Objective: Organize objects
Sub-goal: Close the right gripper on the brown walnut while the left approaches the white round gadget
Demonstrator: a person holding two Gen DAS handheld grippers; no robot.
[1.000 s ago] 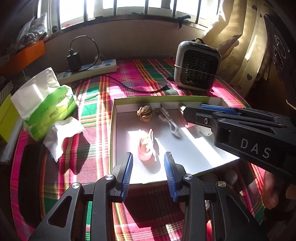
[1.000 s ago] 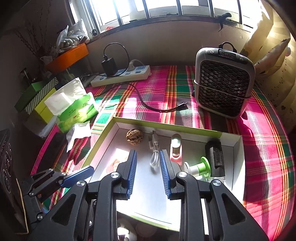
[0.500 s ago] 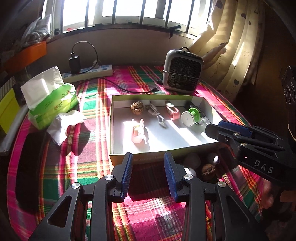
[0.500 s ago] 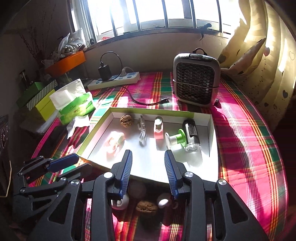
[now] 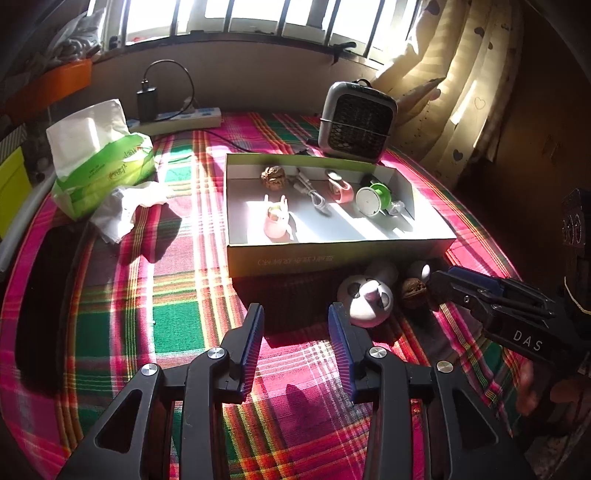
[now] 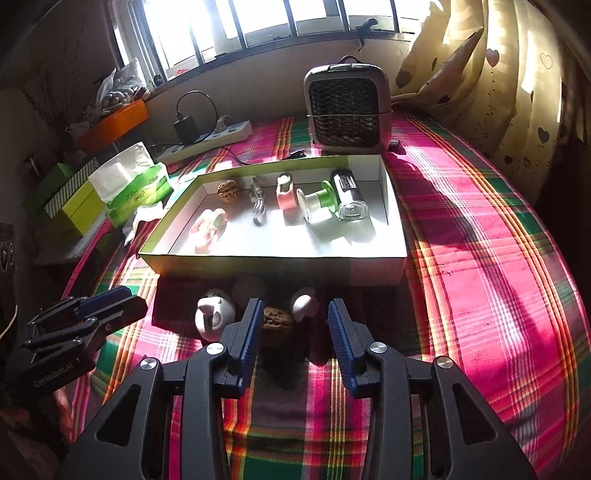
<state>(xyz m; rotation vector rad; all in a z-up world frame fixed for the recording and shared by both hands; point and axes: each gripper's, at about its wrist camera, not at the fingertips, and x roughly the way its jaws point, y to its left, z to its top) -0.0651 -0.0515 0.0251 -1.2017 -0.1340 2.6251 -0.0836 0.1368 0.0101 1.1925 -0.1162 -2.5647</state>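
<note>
both tools [image 5: 295, 325] [image 6: 295, 321] gape empty over plaid cloth [image 5: 177, 317] below sunlit barred window [image 6: 258, 22].

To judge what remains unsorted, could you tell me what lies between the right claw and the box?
In the right wrist view, a walnut and two white round items lie between the open right claw and the box.

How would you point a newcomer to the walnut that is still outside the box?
Find the open white box on the plaid cloth. In the shadow along its near wall lie a few small items. The walnut is the brown, wrinkled one, between pale, smooth neighbours, by the right gripper's left fingertip.
</note>
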